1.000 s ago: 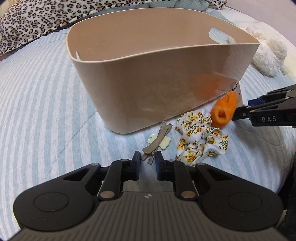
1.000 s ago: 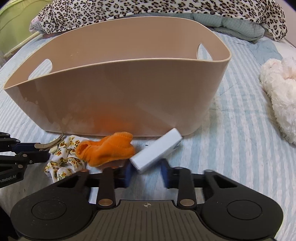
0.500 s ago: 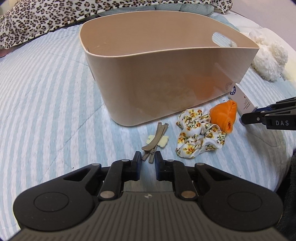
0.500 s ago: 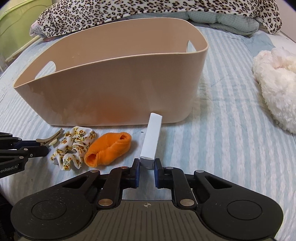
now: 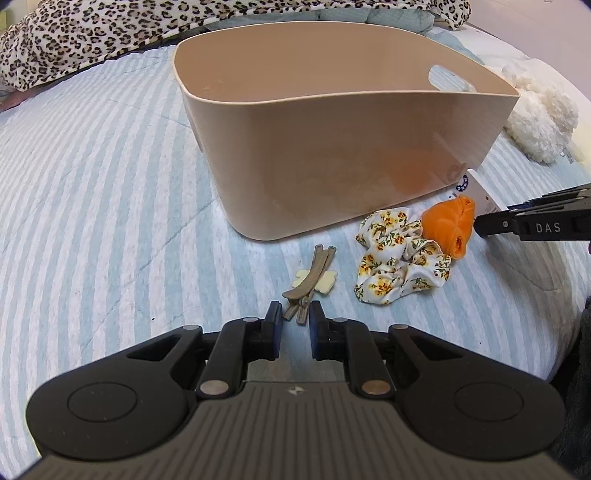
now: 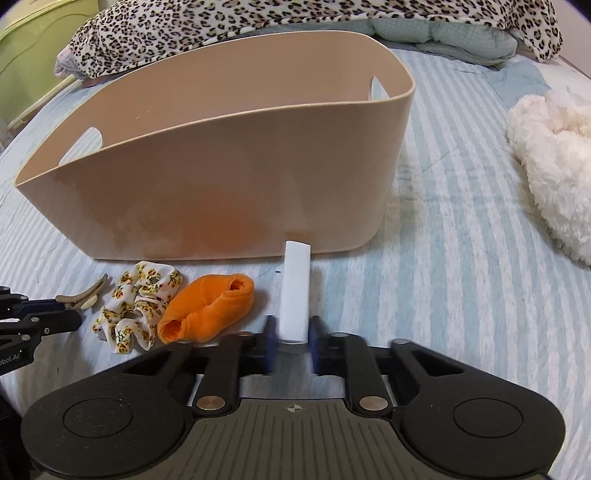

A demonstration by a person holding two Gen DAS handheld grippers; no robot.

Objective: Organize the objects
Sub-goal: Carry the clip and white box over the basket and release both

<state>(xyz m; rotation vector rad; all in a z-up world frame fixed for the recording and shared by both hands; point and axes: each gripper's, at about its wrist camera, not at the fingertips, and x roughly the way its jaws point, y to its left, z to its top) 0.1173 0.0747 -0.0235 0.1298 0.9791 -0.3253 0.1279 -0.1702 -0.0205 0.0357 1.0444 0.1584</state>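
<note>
Right wrist view first: a small white rectangular box point(image 6: 294, 295) is seen lying lengthwise on the blue-and-white striped bedspread point(image 6: 461, 295), its near end set between the fingers of the right gripper point(image 6: 290, 341). The blue pads point(image 6: 271, 341) are drawn in close on either side of the box, though motion blur makes it impossible to tell whether they are actually pressing it. The far end of the box is pointed at the wall of the large beige plastic tub with cut-out handles point(image 6: 221, 177), just short of it.

Left of the box, a rolled orange cloth point(image 6: 208, 312) is laid on the bedspread, and beside that a white scrunchie with a yellow flower print point(image 6: 136, 304). Further left, a taupe hair clip with a cream flower-shaped piece point(image 6: 83, 295) is found at the tip of the left gripper point(image 6: 40, 317).

Left wrist view now: the left gripper point(image 5: 295, 321) is held low and level over the bedspread point(image 5: 92, 221), its fingers parted narrowly around the near end of the hair clip point(image 5: 310, 280), with small gaps visible on both sides. The scrunchie point(image 5: 400, 266) and orange cloth point(image 5: 448, 225) are seen to the right, in front of the tub point(image 5: 332, 166), and the right gripper point(image 5: 480, 221) is reaching in from the right edge, level with the bed. A fluffy white plush item point(image 5: 539, 122) is lying beyond the tub, and a leopard-print blanket point(image 5: 110, 26) is bunched along the back.
</note>
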